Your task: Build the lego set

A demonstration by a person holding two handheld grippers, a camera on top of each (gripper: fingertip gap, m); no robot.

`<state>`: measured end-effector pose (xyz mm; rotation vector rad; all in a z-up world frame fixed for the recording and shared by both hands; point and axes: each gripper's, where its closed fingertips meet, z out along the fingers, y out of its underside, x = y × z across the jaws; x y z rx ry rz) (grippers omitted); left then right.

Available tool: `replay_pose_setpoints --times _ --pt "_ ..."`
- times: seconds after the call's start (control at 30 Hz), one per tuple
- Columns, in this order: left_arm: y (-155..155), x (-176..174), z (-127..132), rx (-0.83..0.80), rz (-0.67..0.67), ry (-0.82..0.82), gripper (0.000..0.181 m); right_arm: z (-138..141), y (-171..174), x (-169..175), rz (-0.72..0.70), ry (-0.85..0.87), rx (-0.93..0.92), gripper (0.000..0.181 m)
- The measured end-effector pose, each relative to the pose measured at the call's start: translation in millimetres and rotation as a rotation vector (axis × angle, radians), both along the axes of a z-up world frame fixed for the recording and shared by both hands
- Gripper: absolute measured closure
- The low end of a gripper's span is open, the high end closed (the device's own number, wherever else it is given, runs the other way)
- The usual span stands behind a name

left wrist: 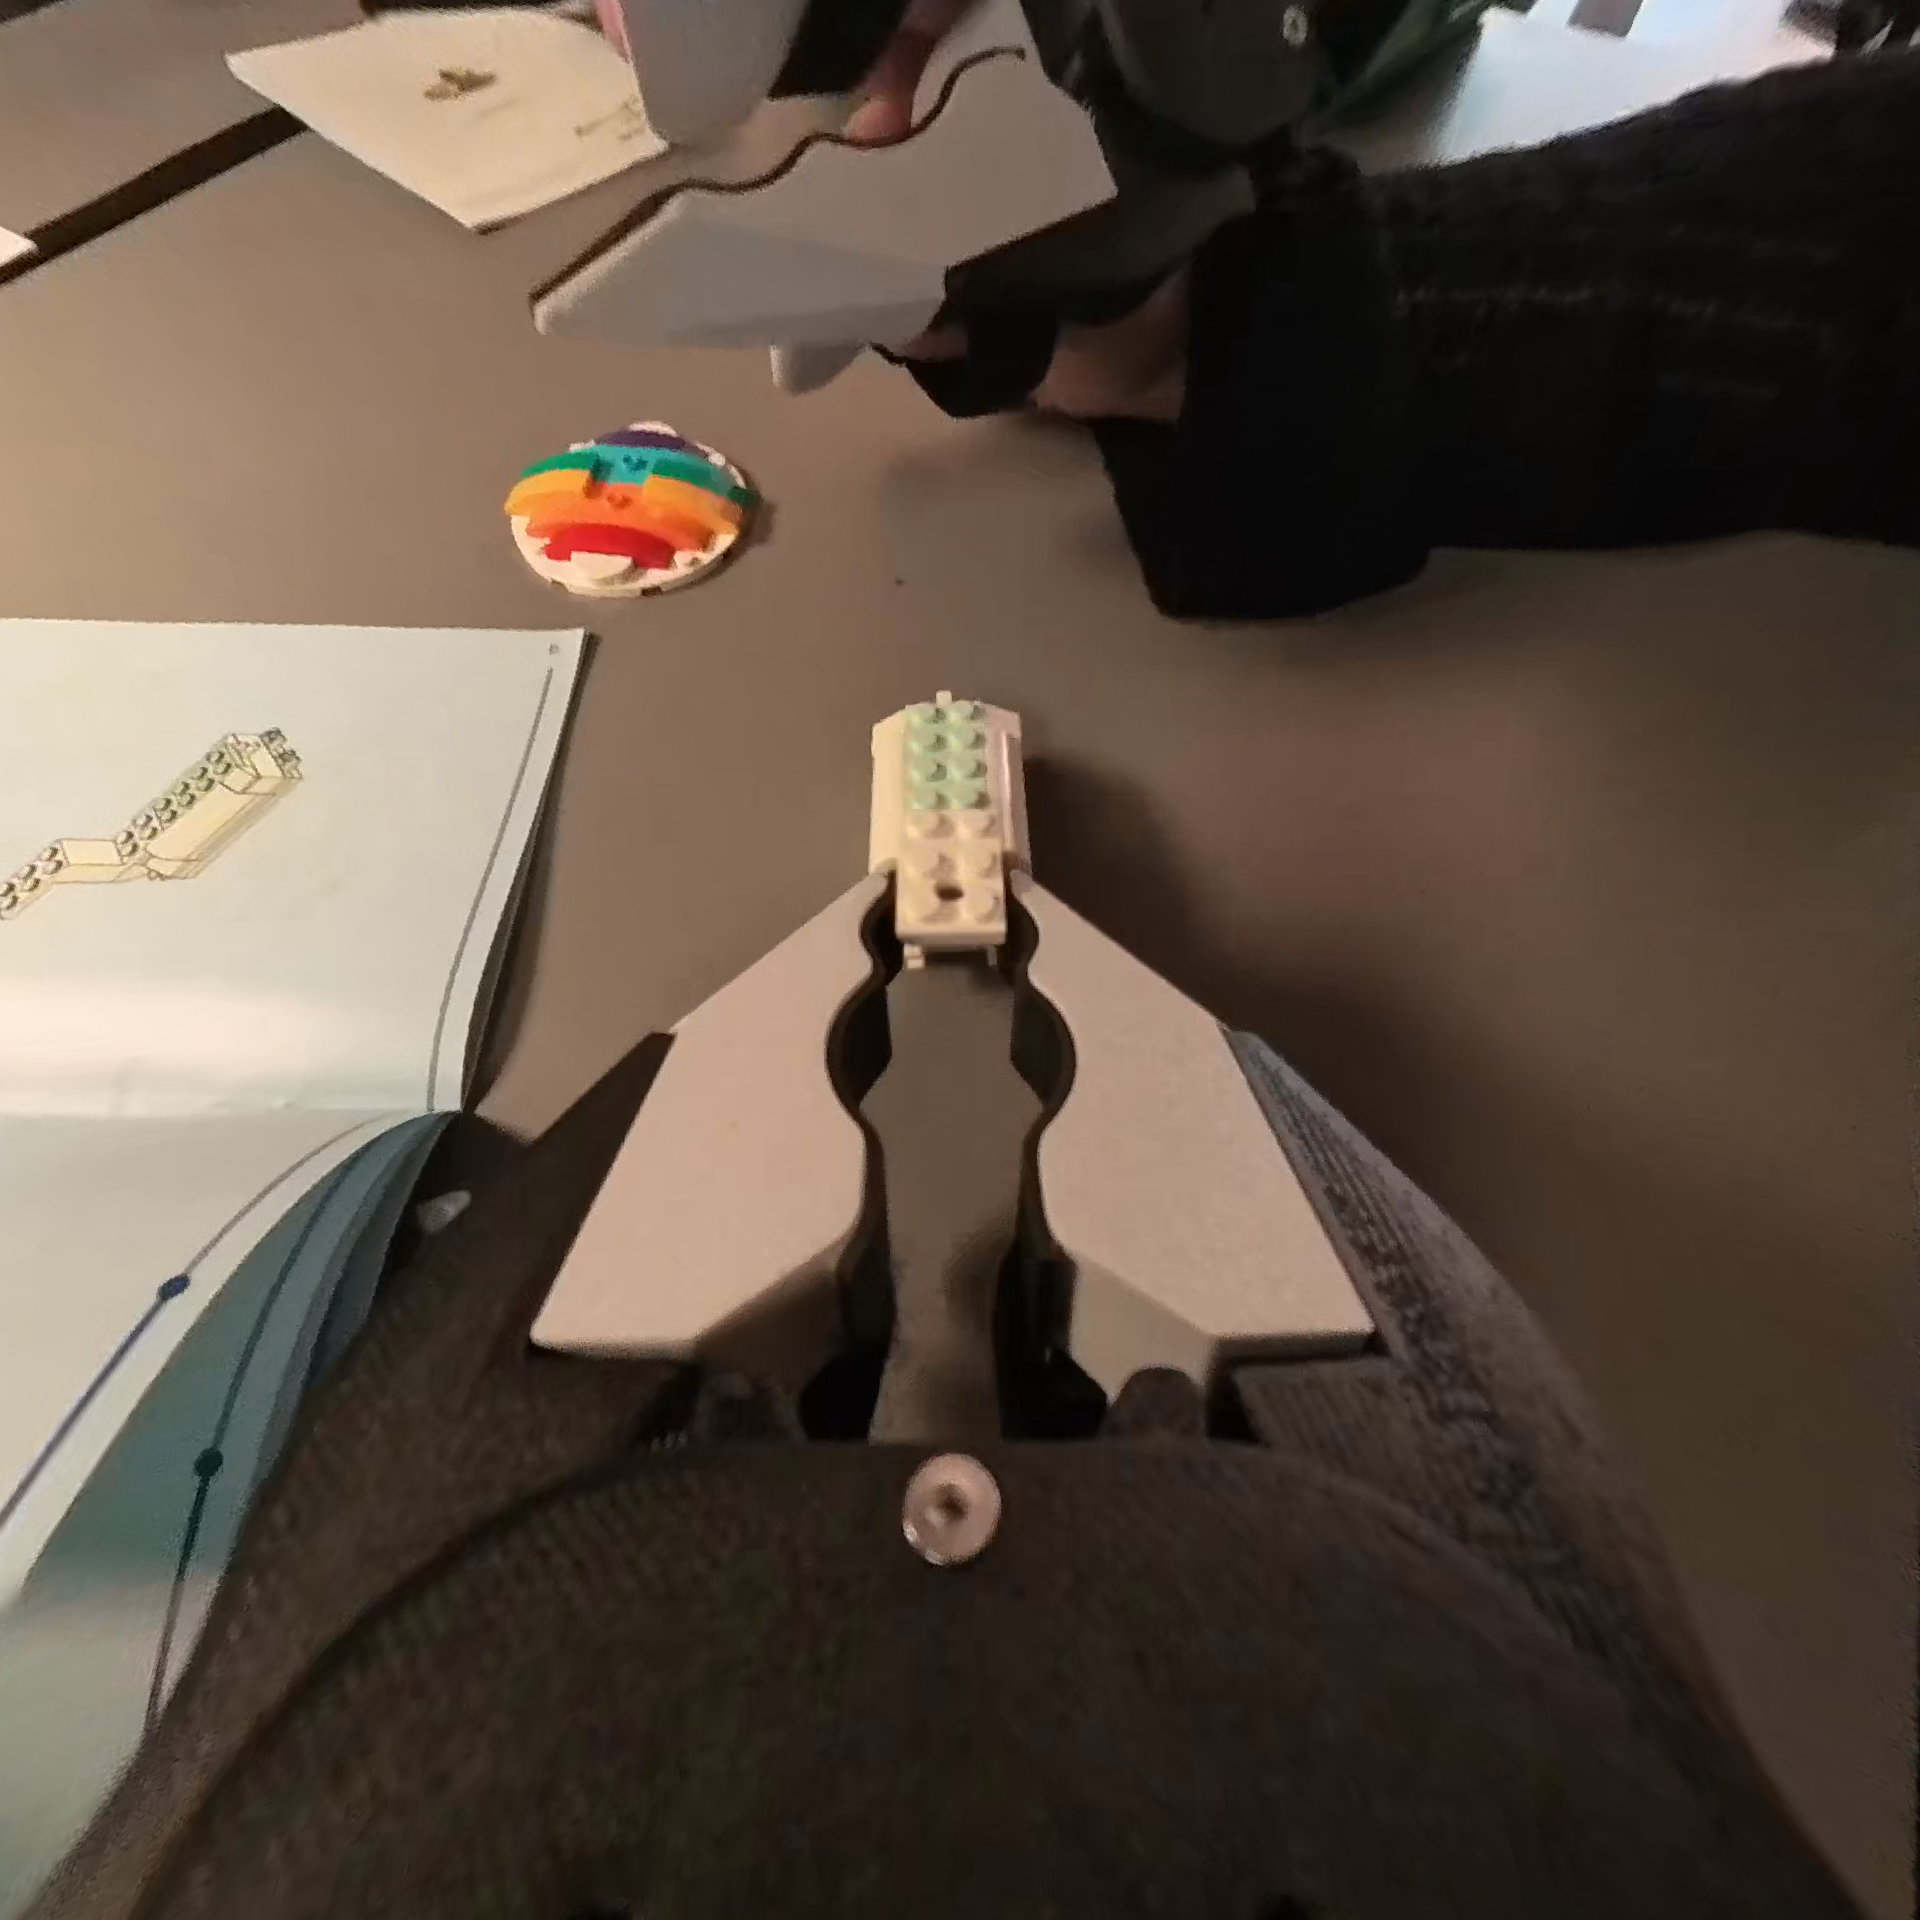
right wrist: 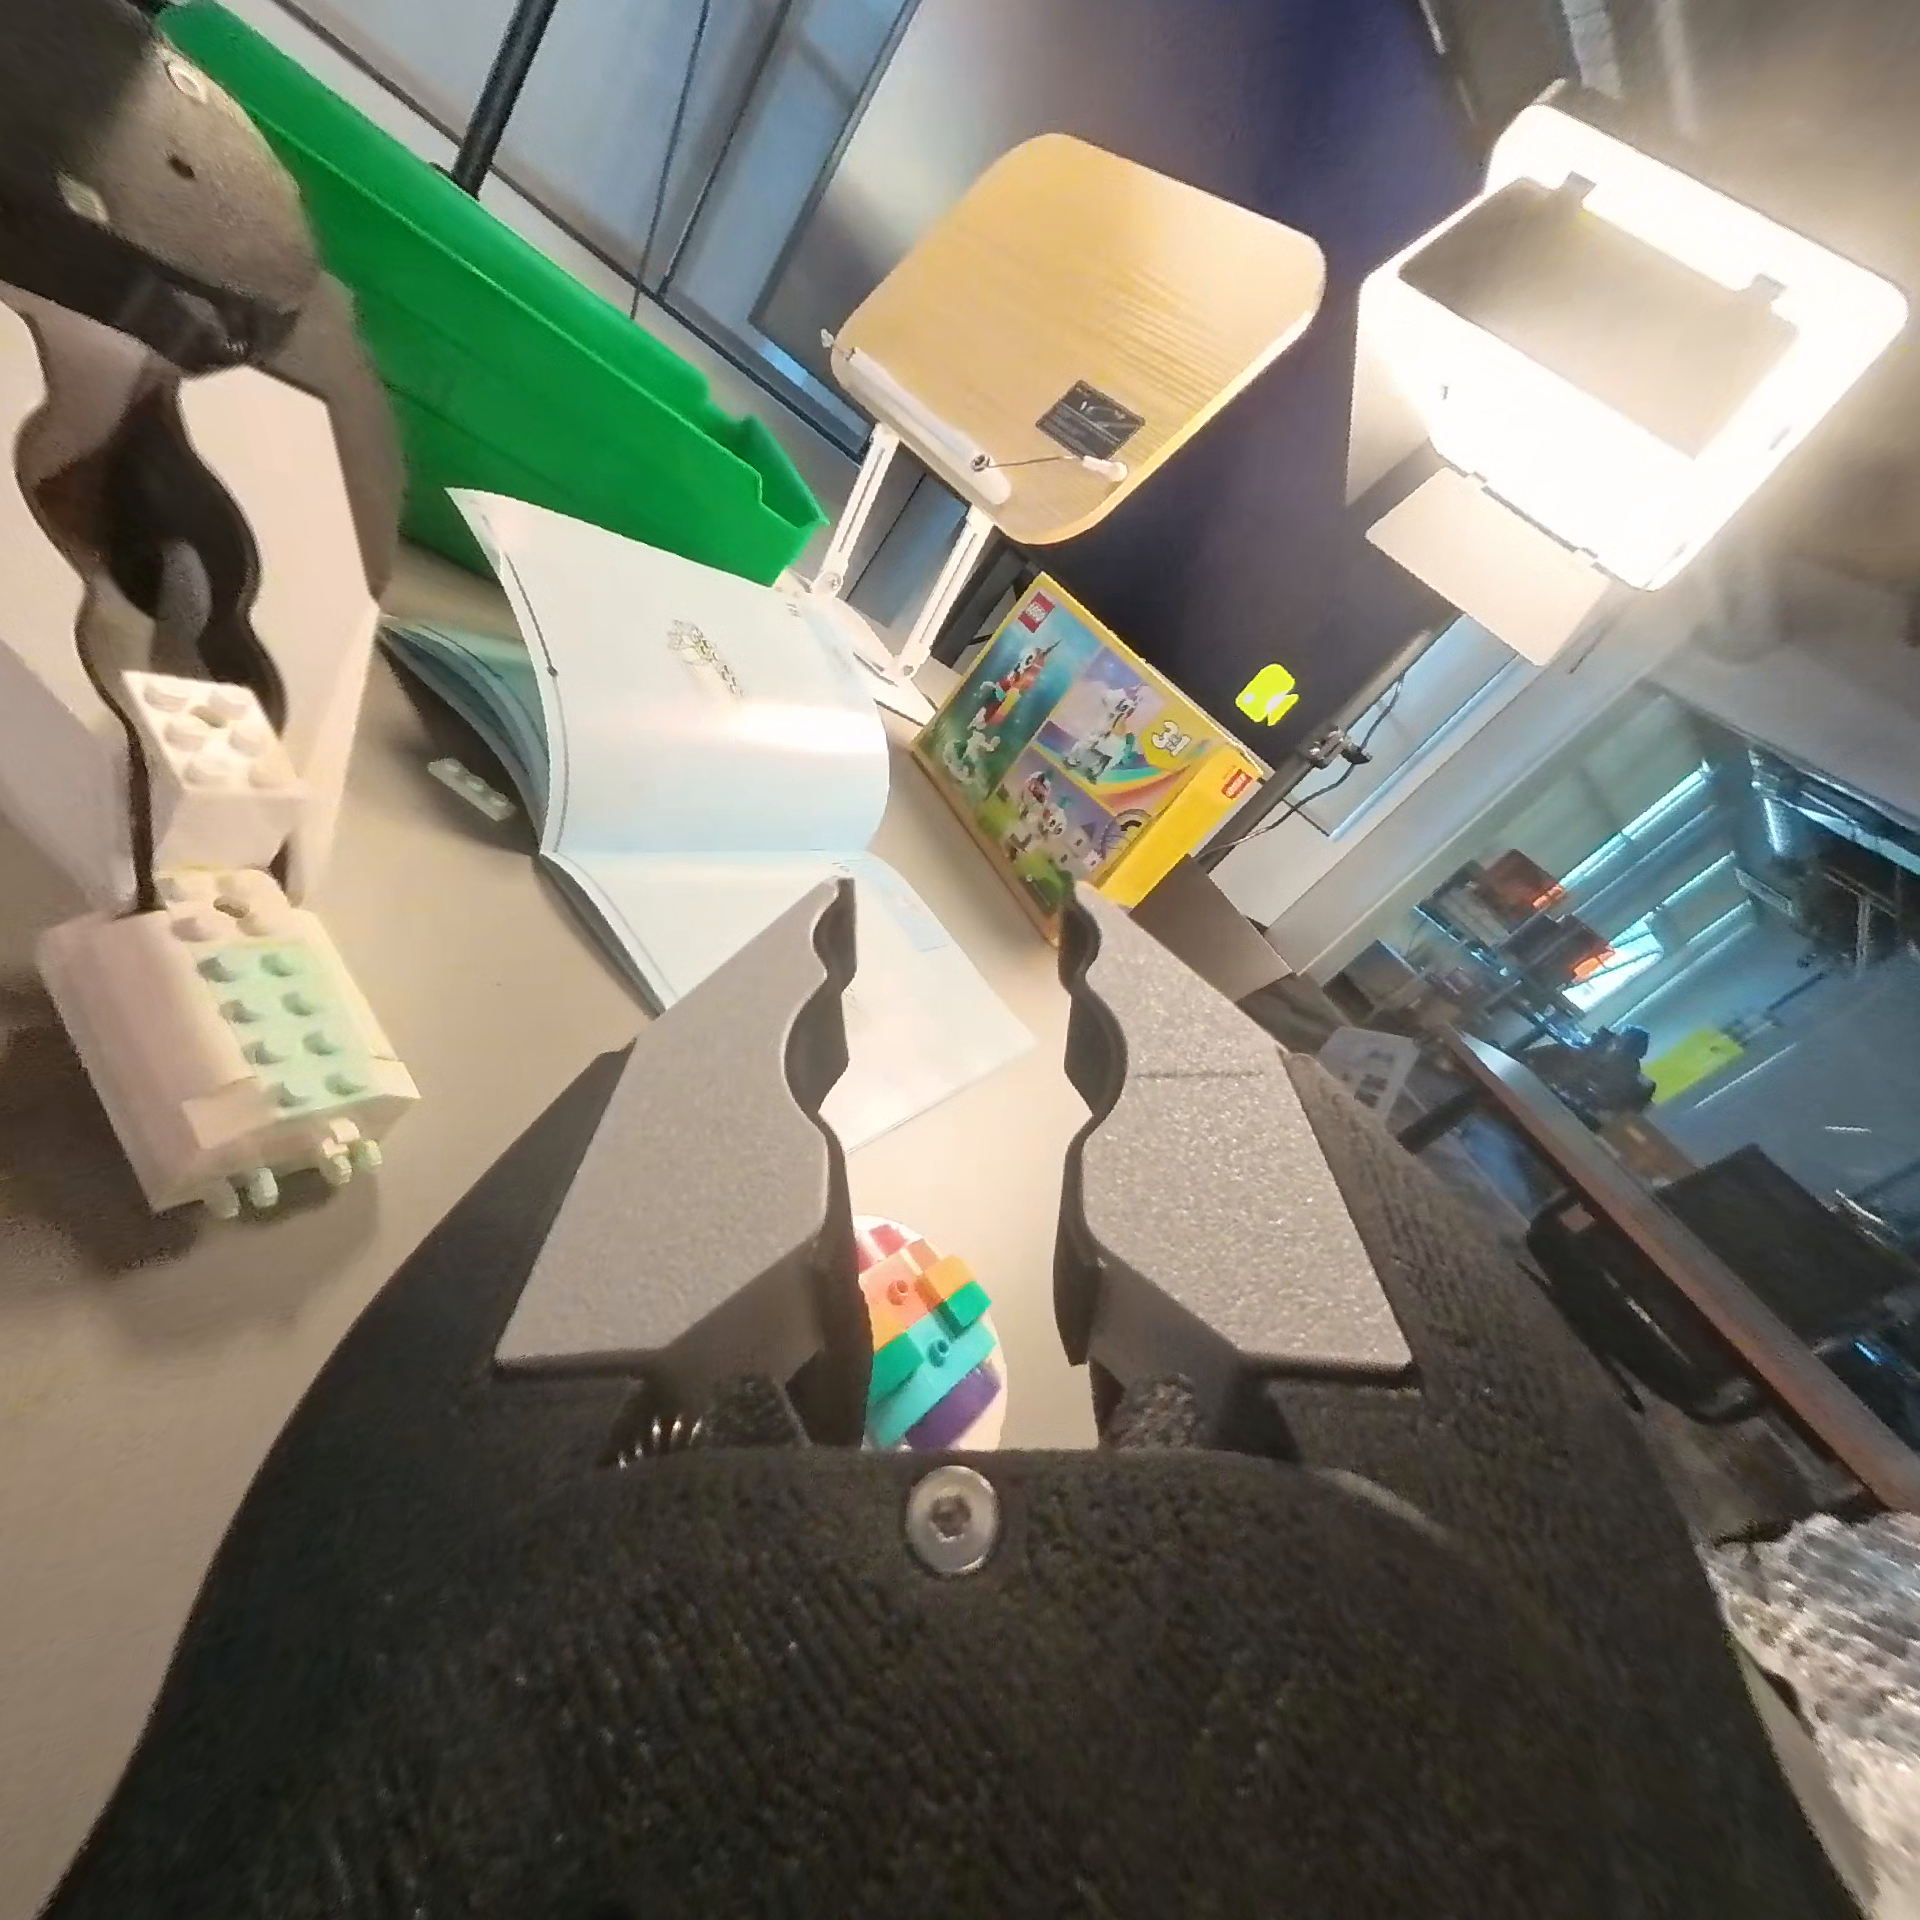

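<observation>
**White brick block held at one end; free gripper raised and empty**

Left wrist view. Left gripper (left wrist: 948, 914) clamped on the near end of the white and mint brick block (left wrist: 951, 800), jaws pressed against its two sides. Block pointing away, studs up, low over or resting on the grey table (left wrist: 1351, 935); contact not confirmable. Grip taken at the end, presumably to leave the studded top clear for the next piece. Open instruction booklet (left wrist: 260, 852) at the table's left edge, page facing up for reference. Rainbow disc (left wrist: 631, 509) beyond the block, well apart from it, apparently a finished sub-assembly set aside. Right gripper (left wrist: 810, 281) visible near the far edge, held by a hand (left wrist: 1122, 353) in a dark sleeve.

Right wrist view. Right gripper (right wrist: 951, 945) with jaws apart, nothing between them, tilted up toward the room. Rainbow disc (right wrist: 925, 1340) seen below, between the fingers (right wrist: 727, 1143) but not touched. Brick block (right wrist: 229, 1049) at left, with a white brick (right wrist: 208, 758) directly above it at the left gripper's (right wrist: 135, 894) tips; whether seated on the block not determinable. Booklet (right wrist: 717, 748) open mid-table; green bin (right wrist: 540, 353) and set box (right wrist: 1081, 758) toward the far edge. Judged: assembly part-way, block steadied for a further piece.
</observation>
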<state>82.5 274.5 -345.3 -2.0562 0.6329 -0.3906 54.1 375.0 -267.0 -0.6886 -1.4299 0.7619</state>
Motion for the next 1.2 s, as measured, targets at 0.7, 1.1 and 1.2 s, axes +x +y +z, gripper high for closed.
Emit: replay_pose_setpoints --times 0.7,1.1,1.2 --pt "-30 -26 28 0.086 0.114 -0.175 0.148 2 28 0 -0.135 0.014 -0.09 0.147" --pt "75 -59 79 0.256 0.297 0.131 0.121 0 35 1 -0.165 -0.004 -0.1 0.155" --pt "103 -42 68 0.186 0.249 0.048 0.119 2 41 3 -0.168 0.006 -0.161 0.156"
